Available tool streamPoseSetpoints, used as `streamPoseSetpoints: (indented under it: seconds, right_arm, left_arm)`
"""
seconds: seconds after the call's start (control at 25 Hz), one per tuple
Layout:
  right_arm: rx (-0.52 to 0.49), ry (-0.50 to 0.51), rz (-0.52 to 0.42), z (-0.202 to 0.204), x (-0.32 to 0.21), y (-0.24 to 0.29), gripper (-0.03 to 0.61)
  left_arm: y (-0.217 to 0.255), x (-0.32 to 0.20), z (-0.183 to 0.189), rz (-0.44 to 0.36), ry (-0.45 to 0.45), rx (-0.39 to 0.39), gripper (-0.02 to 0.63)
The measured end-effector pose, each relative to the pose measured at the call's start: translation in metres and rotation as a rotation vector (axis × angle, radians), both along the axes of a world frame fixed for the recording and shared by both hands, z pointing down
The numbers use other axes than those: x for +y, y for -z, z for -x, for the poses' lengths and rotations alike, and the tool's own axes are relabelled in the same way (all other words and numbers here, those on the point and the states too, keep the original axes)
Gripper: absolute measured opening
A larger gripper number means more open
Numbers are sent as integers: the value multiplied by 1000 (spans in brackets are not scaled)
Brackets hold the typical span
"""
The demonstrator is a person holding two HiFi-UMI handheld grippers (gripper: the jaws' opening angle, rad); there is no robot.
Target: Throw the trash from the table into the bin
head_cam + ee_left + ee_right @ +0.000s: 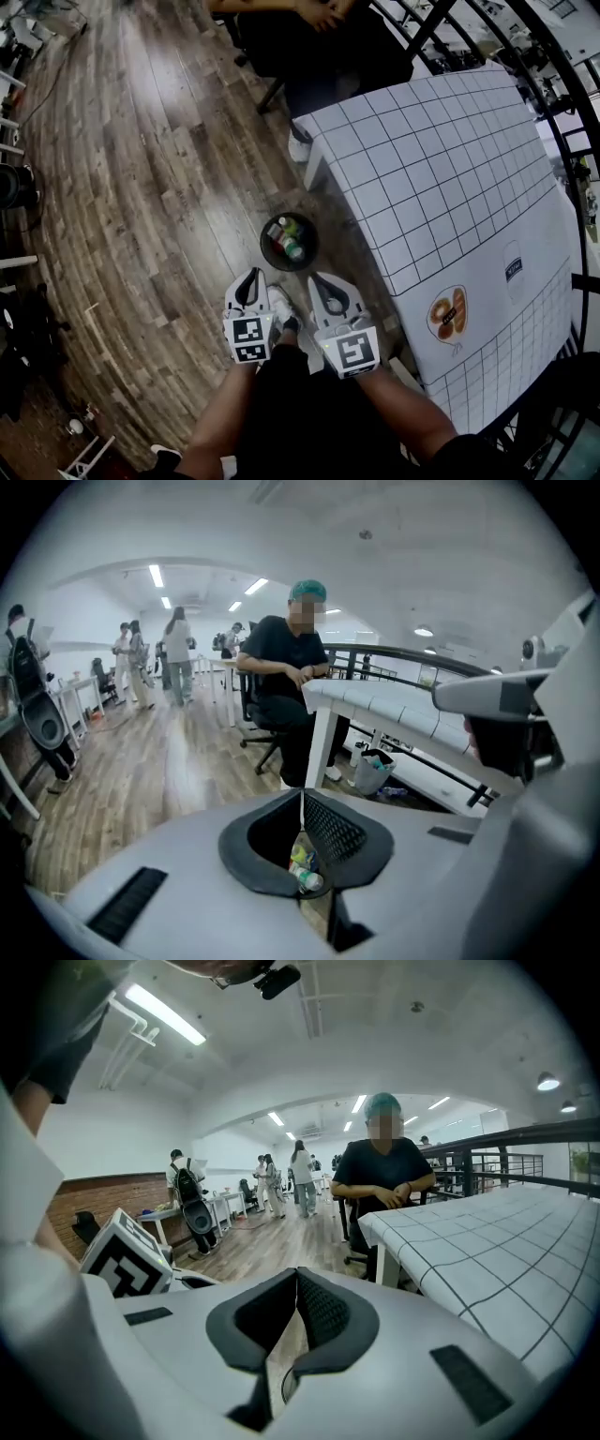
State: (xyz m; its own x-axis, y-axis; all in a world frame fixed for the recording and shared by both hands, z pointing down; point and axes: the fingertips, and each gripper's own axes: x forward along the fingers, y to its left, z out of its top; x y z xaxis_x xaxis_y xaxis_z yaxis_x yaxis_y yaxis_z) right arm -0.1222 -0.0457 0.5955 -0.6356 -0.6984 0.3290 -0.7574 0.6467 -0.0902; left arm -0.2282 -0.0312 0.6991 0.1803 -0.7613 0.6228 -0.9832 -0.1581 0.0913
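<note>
A round black bin (289, 241) stands on the wooden floor beside the table's near-left corner, with a green item and a white bottle inside. Both grippers hover side by side just short of it. My left gripper (251, 275) is shut with nothing between its jaws; in the left gripper view, under the closed left gripper (302, 797), the trash in the bin (306, 869) shows. My right gripper (322, 279) is shut and empty too, its closed tips (297, 1275) pointing along the table edge. On the checked table (450, 159) lie a packet with brown rings printed on it (447, 314) and a flat white packet (512, 261).
A person sits on a wheeled chair (319, 37) at the table's far end, one white shoe (300, 147) near the table leg. A black railing (562, 112) runs behind the table. A second, grey bin (373, 771) stands beyond the table. Other people stand far off (178, 658).
</note>
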Motion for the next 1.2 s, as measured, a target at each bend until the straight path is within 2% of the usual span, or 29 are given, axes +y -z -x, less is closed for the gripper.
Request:
streamPoseSetpoints:
  seconds: [0.16,0.4,0.64,0.96,1.2]
  right_arm:
    - [22,26,-7,6,7,20,25]
    - [17,42,-65,16,7,67,25]
    - [-7,70,-189,36,5,126,25]
    - [-14,91,-275,52,5,162,25]
    - [-51,90,-314,58,8,182,25]
  left_arm:
    - [50,5,19,-64,23,26,23]
    - [133,4,25,-206,-1,78,23]
    - [201,1,23,-326,-45,101,23]
    - [248,1,30,-419,-52,95,23]
    - [268,4,31,-447,-44,100,23]
